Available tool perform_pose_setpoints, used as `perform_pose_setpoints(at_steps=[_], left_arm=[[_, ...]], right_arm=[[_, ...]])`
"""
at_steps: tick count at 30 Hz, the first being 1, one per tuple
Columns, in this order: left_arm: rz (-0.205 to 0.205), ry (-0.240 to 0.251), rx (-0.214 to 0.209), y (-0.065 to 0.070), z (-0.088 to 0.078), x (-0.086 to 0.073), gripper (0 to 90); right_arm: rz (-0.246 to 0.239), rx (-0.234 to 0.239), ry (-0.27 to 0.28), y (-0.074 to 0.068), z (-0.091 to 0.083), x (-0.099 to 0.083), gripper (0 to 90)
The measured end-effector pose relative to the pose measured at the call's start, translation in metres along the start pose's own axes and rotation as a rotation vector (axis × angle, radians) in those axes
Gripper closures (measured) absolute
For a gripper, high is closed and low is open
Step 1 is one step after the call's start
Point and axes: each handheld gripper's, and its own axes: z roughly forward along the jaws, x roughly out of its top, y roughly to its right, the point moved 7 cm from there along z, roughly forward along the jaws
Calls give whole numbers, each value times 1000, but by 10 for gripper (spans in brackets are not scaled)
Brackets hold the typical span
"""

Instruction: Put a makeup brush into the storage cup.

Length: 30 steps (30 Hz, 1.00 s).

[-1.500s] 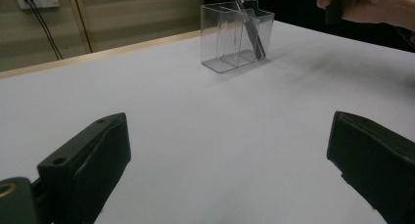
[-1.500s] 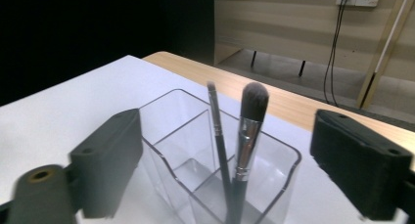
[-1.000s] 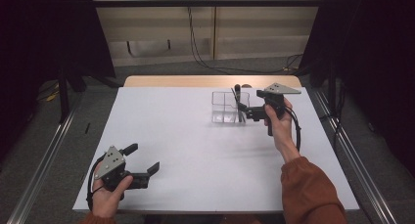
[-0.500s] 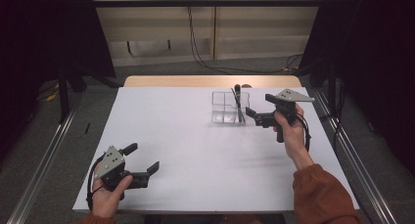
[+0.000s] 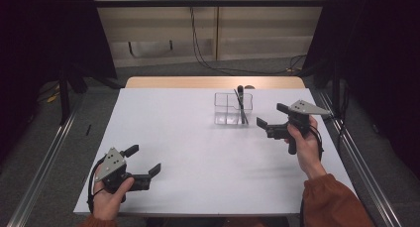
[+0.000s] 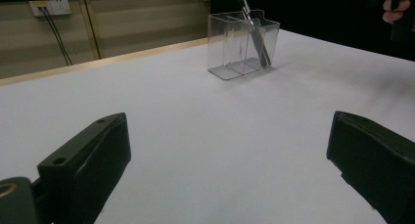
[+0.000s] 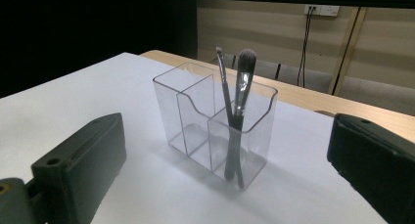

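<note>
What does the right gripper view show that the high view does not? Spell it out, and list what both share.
Right gripper view alone: two separate brushes, a thin one and a thick one, standing in one compartment.

High view alone: both hands with the left gripper and right gripper, jaws apart, and the grey floor.

Both: the clear holder on the white table, and wall cables.

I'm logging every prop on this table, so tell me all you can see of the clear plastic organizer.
The clear organizer is a small box of transparent, glossy plastic, open at the top, split by inner walls into compartments, with a scooped front edge. It stands upright on the white table toward its far side, ahead of the right gripper, which does not touch it. One end compartment holds two makeup brushes: a thicker brush with a soft rounded head and a thin brush, both leaning, bristles up. The other compartments look empty.
</note>
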Motion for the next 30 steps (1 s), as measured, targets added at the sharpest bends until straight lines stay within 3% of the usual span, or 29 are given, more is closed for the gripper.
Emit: perform_pose_setpoints(at_steps=[6,30], left_arm=[[-1,0,6,0,-1,0,28],[3,1,6,2,-3,-1,27]], right_arm=[[-14,-32,-6,2,-15,-10,3],[-7,-66,-12,-7,-63,-44,3]])
